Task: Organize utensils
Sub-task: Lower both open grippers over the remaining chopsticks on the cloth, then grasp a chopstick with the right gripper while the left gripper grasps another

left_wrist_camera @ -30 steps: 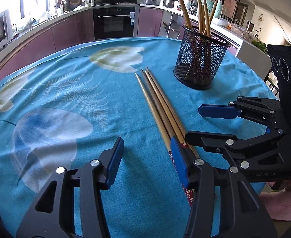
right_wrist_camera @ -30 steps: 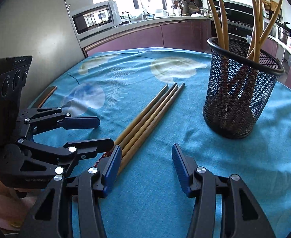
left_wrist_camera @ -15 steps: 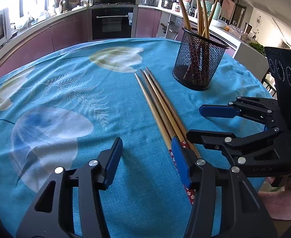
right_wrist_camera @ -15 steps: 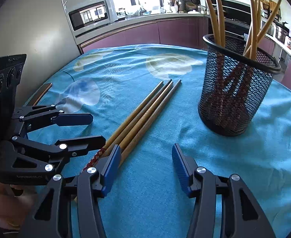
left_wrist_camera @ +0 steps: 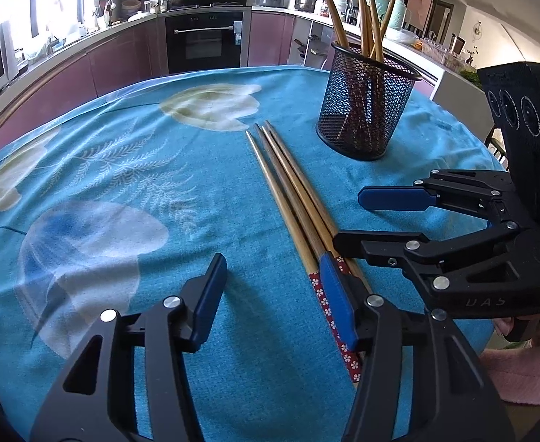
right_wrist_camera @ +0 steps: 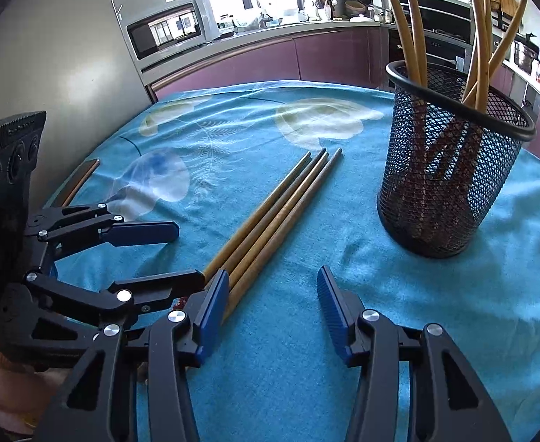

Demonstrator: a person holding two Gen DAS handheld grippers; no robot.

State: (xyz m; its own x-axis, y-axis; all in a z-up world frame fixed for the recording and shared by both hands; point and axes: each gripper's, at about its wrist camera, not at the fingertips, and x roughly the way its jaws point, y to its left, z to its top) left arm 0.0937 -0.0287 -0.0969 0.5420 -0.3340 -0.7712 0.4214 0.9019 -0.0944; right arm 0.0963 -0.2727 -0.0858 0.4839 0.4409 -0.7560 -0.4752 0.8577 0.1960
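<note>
Since the earlier frames little has shifted: the four loose chopsticks [left_wrist_camera: 288,188] lie in the same bundle, the holder [left_wrist_camera: 367,107] stands where it stood, and only the view has crept a touch.

These chopsticks are probably light, stiff and smooth, round enough to roll or slide out of a loose pinch. The best hold is likely near the thick ends, on or just above the red flowered bands, taking one at a time so the others stay put. They are long, tan wooden sticks, side by side and touching, thin tips pointing far, patterned ends near.

They lie in the middle of the counter, on a blue cloth [left_wrist_camera: 130,169] with pale leaf prints. To their far right stands the black mesh holder, well apart from them, with more chopsticks leaning inside it.

The left gripper [left_wrist_camera: 273,294] has its jaws spread with only cloth between them; its right jaw sits over the patterned ends. The right gripper [right_wrist_camera: 273,305] is easing its jaws together over bare cloth, its left jaw just beside the bundle. Neither holds anything.
</note>
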